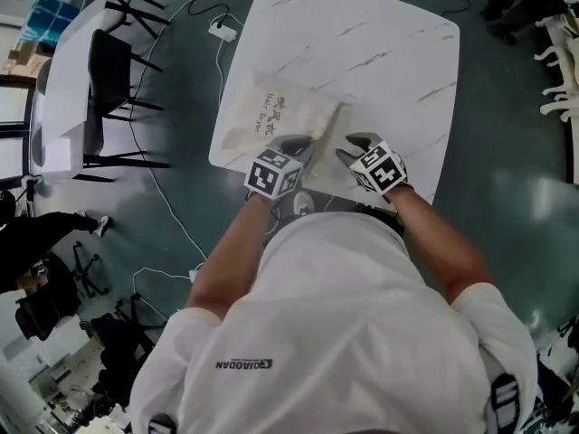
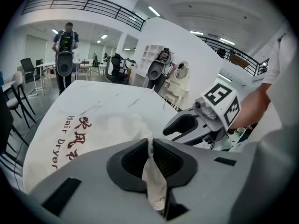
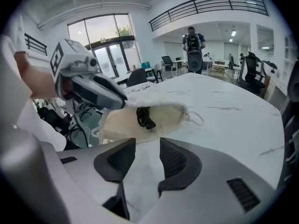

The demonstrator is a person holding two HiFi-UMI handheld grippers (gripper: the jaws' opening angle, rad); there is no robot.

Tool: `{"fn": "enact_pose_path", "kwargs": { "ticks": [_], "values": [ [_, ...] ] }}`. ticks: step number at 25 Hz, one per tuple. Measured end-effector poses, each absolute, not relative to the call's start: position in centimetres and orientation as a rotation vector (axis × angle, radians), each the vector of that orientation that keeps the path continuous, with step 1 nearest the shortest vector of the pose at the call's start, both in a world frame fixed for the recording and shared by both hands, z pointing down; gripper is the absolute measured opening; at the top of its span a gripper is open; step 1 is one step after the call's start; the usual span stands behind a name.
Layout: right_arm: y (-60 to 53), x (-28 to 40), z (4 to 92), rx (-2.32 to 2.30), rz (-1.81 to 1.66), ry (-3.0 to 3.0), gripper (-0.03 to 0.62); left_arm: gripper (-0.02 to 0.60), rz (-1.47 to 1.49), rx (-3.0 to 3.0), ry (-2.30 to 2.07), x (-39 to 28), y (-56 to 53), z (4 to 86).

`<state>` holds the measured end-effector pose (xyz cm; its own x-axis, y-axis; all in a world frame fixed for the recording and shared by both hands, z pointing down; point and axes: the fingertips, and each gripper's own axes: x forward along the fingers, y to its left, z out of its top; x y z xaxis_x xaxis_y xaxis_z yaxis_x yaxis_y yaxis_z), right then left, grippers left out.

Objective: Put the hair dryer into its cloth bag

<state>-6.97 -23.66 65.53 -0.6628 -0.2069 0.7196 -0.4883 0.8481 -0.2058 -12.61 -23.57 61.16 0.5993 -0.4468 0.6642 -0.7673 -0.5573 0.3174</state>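
1. Printed in dark red on the cream bag point(image 1: 271, 116): "Hair Dryer", beside a line of Chinese characters, both clearest in the left gripper view.
2. Small dark lettering on the back of the white shirt point(image 1: 344, 333), too small to read surely.
3. Black-and-white square markers on the cube of each gripper.
4. Bag lying flat on the near left part of the surface point(image 1: 380, 52), long axis from far left to near right, mouth at the near right end, toward both grippers.
5. Inside that mouth, in the right gripper view: a black looped part of the dryer point(image 3: 145, 117). Rest hidden by cloth, so heading and long axis impossible to tell.
6. Fingers of the left gripper point(image 2: 150, 146) pressed together, pinching a fold of the bag's rim, with cloth trailing down between them.
7. Fingers of the right gripper point(image 3: 147, 146) spread, with only bare surface between them, just short of the mouth.
8. Surface white, marbled with thin grey veins, corners rounded.
9. Around it, a dark grey-green floor point(image 1: 181, 197) with white cables and a power strip point(image 1: 223, 32) at the far left.
10. Black chairs point(image 1: 113, 70) beside a second white table on the left.
11. Railing point(image 2: 79, 6) along an upper level, glass doors in the right gripper view, and a person with a backpack point(image 2: 65, 45) standing far off.
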Motion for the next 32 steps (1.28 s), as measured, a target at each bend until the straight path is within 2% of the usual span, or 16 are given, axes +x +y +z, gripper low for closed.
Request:
{"fn": "enact_pose_path", "kwargs": {
  "ticks": [4, 12, 19, 27, 32],
  "values": [
    [-22.5, -3.8, 63.3, 0.657, 0.609, -2.305, 0.178, 0.054, 0.793, 2.211, -0.891, -12.2, -23.1, 63.6],
    [-20.3, -0.2, 62.0, 0.888, 0.773, -2.272, 0.169, 0.104, 1.013, 2.221, -0.805, -11.5, -22.3, 68.4],
    [-18.2, 0.7, 60.5, 1.029, 0.764, -2.233, 0.169, 0.115, 1.014, 2.242, -0.752, -12.0, -22.7, 70.5],
    [-16.1, -0.3, 57.9, 1.170, 0.752, -2.231, 0.169, 0.122, 0.903, 2.343, -0.679, -12.4, -20.6, 66.6],
    [-15.7, -2.6, 55.8, 1.221, 0.748, -2.303, 0.149, 0.078, 0.769, 2.417, -0.681, -13.9, -18.8, 61.9]
  ]
}}
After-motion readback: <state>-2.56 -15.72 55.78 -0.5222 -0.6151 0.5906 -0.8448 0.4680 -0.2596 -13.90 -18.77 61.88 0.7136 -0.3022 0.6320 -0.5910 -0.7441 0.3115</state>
